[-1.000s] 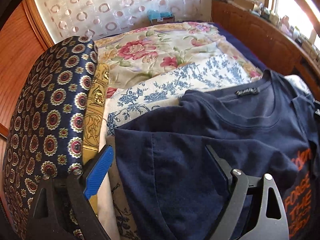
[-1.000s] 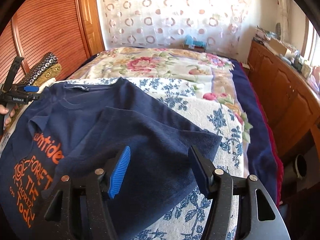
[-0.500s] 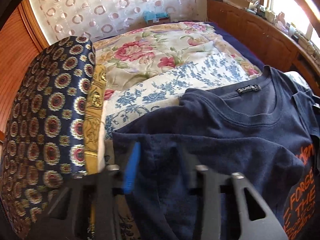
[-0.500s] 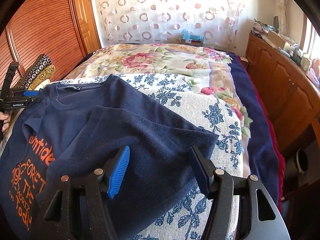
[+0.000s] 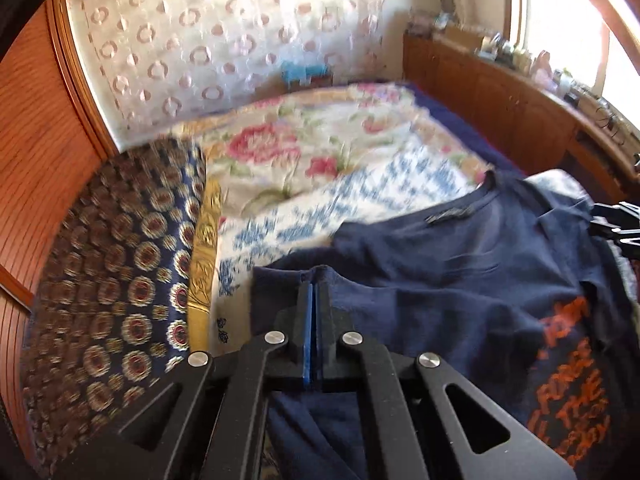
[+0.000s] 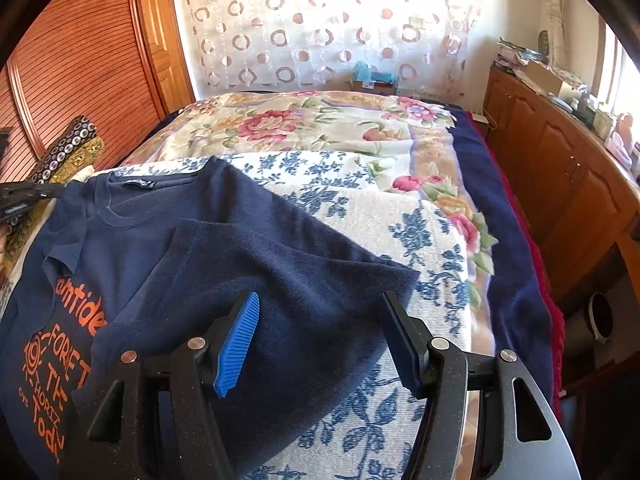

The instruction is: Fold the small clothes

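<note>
One navy T-shirt (image 6: 224, 236) with orange lettering lies spread on a blue-flowered white towel (image 6: 404, 240) at the near end of a bed, its collar and neck label turned toward the far end. One side of the shirt is folded over onto the chest, forming a flap that reaches the middle of the right wrist view.

At the shirt's sleeve edge the left gripper (image 5: 313, 292) has its jaws pressed together on a pinch of navy cloth, which bunches up between the blue pad and the black one; those jaws have just been closing. That view is blurred, and the same gripper shows only as a dark tip at the left border of the other view, against the shoulder.

Over the folded flap the right gripper (image 6: 320, 320) stands wide, its jaws having just been opening a little further, with cloth below the gap and neither pad pressing on it.

Beside the sleeve stands a patterned navy cushion (image 5: 116, 264) with a gold cushion (image 5: 204, 248) against it. Beyond the towel lies a floral bedspread (image 6: 304, 128), then a circle-patterned curtain (image 6: 320, 24). Wooden cabinets (image 6: 560, 168) run along the bed's right side.
</note>
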Demonstrator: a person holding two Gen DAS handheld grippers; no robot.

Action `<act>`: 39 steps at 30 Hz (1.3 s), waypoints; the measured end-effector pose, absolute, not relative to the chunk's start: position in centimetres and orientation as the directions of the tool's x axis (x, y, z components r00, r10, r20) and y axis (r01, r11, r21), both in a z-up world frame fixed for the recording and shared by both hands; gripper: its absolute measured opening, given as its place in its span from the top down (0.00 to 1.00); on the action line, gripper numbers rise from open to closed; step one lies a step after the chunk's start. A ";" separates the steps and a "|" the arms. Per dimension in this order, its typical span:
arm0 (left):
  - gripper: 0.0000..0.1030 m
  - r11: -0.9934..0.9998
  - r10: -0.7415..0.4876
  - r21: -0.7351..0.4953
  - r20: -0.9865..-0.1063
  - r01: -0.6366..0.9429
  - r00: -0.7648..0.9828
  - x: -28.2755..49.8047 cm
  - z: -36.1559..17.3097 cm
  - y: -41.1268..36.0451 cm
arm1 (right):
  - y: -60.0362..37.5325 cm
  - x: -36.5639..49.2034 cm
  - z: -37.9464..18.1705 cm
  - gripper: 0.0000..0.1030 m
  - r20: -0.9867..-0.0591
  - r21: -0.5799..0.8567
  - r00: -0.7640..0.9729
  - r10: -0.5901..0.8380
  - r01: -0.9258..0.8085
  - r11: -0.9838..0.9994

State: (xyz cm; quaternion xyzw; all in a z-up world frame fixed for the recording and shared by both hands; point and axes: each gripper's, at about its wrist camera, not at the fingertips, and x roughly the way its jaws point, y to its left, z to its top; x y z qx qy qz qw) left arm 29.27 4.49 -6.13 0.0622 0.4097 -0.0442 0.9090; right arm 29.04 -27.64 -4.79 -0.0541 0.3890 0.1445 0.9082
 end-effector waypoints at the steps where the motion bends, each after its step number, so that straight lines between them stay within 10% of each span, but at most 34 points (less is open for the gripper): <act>1: 0.98 0.987 -0.038 0.075 -0.744 0.140 0.667 28.8 -5.7 4.3 | -27.7 29.1 -4.8 0.32 -0.724 0.014 0.655 0.217 -0.300 0.954; 21: 0.98 0.986 -0.075 0.057 -0.692 0.158 0.718 25.4 -4.0 4.1 | -28.0 30.5 -5.3 0.32 -0.748 0.005 0.644 0.159 -0.234 0.972; 23: 0.98 0.985 -0.082 0.057 -0.684 0.165 0.725 24.8 -3.8 3.9 | -27.4 30.4 -5.1 0.50 -0.741 0.017 0.640 0.202 -0.282 0.959; 25: 0.98 0.984 -0.092 0.053 -0.672 0.172 0.735 24.0 -3.3 3.7 | -26.8 30.2 -4.8 0.89 -0.743 0.005 0.635 0.211 -0.311 0.950; 39: 0.98 0.983 -0.128 0.036 -0.573 0.181 0.809 17.4 0.9 4.1 | -24.9 21.9 2.2 0.92 -0.565 -0.027 0.764 0.312 -0.396 0.918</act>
